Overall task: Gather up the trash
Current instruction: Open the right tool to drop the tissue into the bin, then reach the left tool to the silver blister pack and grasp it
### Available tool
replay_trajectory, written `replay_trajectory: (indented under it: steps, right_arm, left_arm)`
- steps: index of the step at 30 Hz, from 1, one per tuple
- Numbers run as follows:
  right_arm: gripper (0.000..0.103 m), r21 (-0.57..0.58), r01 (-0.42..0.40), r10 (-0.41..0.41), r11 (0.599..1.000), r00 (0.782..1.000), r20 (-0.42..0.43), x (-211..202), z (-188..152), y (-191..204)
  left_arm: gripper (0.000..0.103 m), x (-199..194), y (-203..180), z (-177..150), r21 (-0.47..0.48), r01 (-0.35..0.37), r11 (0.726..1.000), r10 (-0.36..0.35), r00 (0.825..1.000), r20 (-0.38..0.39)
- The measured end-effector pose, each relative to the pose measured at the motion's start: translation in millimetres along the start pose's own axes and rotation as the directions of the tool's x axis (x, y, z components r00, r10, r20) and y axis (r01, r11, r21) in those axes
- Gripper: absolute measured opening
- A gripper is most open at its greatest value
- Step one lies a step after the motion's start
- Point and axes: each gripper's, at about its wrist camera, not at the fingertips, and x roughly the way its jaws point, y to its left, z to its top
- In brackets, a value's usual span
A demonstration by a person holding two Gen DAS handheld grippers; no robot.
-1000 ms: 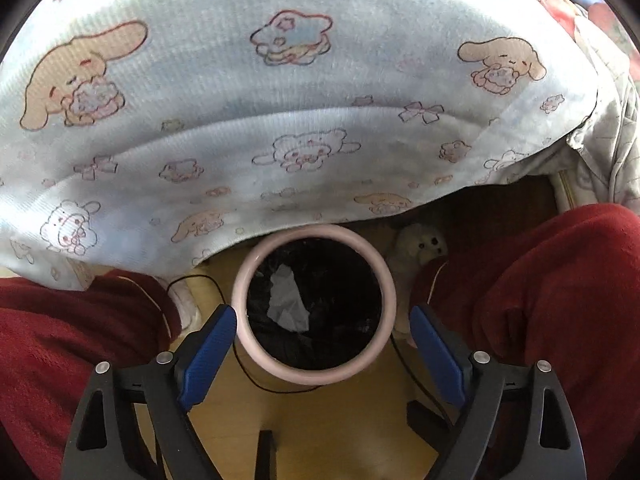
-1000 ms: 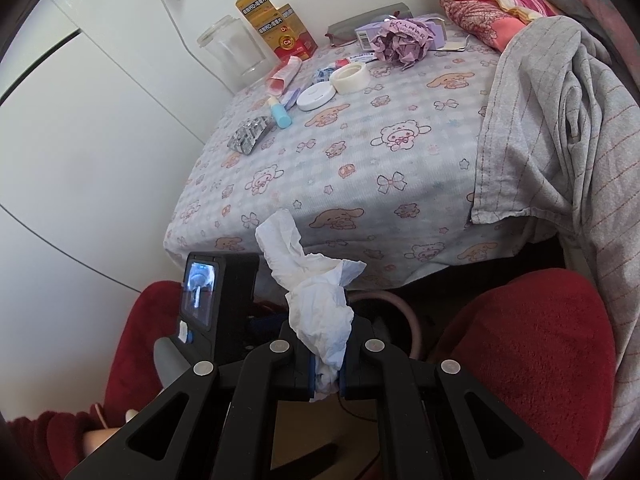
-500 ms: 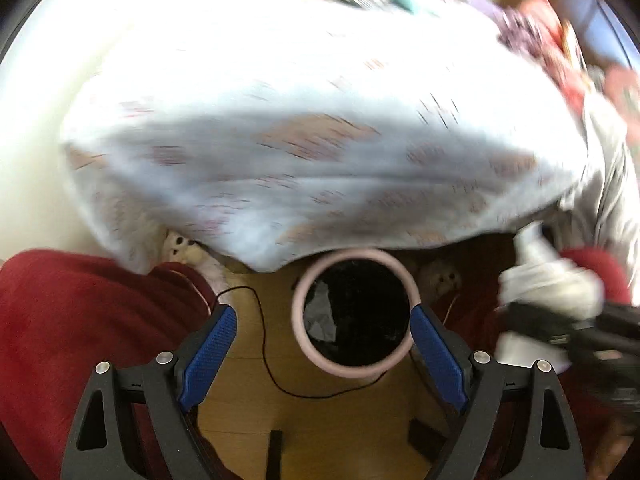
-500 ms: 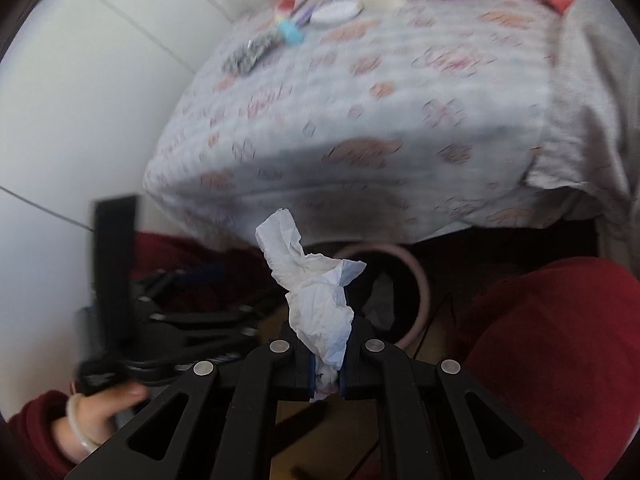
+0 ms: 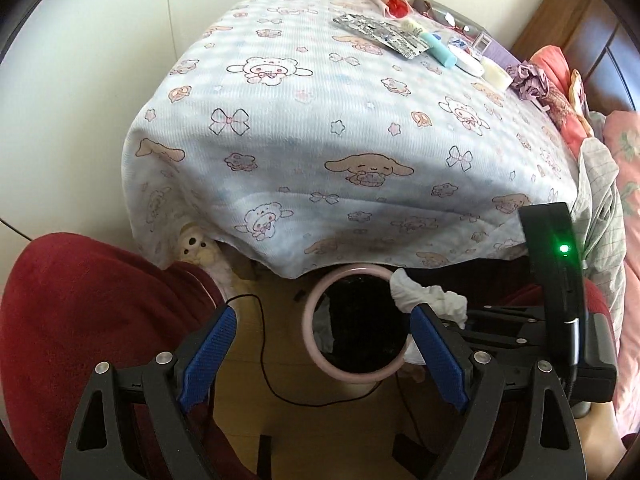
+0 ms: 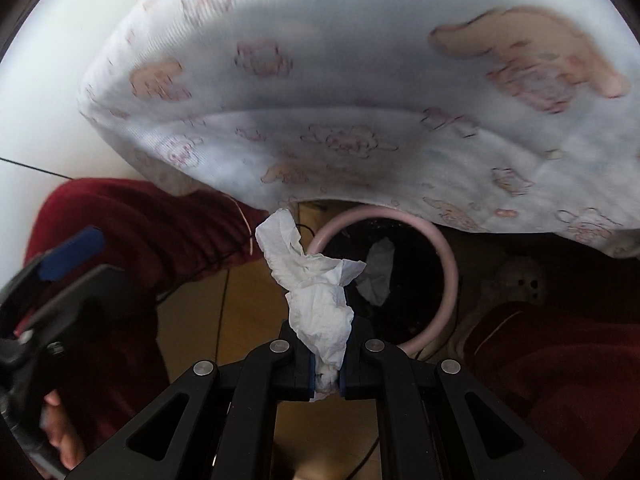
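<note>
Right now my right gripper is clamped tight on a crumpled white tissue, which sticks up from between the jaws just above the near-left rim of the pink-rimmed bin. That bin stands on the wooden floor, partly tucked under the overhanging cartoon-print cloth, and its black liner already holds a pale scrap of paper. My left gripper hangs over the same bin with its blue pads spread wide and nothing between them. Beyond its right pad I see the tissue again, beside the bin's right edge. Red-clad knees flank the bin.
</note>
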Motion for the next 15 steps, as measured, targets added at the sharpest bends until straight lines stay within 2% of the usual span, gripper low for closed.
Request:
replay_trajectory:
  steps: [4,5,7,8,9,10,11,15]
  right_arm:
    - [0.007,-0.005,0.000,-0.001,1.000,1.000,-0.010,6.6,-1.3,0.2]
    - [0.010,-0.007,0.003,-0.003,1.000,1.000,-0.008,7.1,-1.3,0.5]
    - [0.027,-0.010,0.000,0.000,1.000,1.000,-0.002,7.8,-0.9,1.4]
    - [0.053,-0.011,0.003,-0.003,1.000,1.000,0.001,7.8,-0.3,2.7]
    - [0.082,-0.013,0.014,-0.014,1.000,1.000,0.005,7.3,0.4,4.1]
    - [0.092,-0.020,0.031,-0.030,0.999,0.999,0.014,5.8,0.5,5.6]
    - [0.098,-0.024,0.044,-0.043,0.999,0.999,0.027,3.9,1.6,7.2]
    - [0.098,-0.020,0.048,-0.047,0.999,0.998,0.044,-0.2,2.7,8.5]
  left_arm:
    - [0.089,3.8,-0.1,-0.9,0.005,-0.003,1.000,0.003,1.000,0.003]
    - [0.089,4.7,0.8,-2.2,0.004,-0.002,1.000,0.002,1.000,0.002]
    - [0.089,4.5,0.5,-2.0,0.005,-0.002,1.000,0.002,1.000,0.001]
    - [0.089,4.0,0.7,-2.3,0.006,-0.001,1.000,0.001,1.000,0.002]
    - [0.089,3.8,0.5,-2.3,0.006,-0.002,1.000,0.002,1.000,0.003]
    - [0.089,3.4,0.6,-2.3,0.007,-0.002,1.000,0.002,1.000,0.004]
    - [0.089,3.3,0.9,-2.5,0.008,-0.001,1.000,0.001,1.000,0.005]
    - [0.089,2.7,0.8,-2.9,0.009,0.001,1.000,-0.001,1.000,0.009]
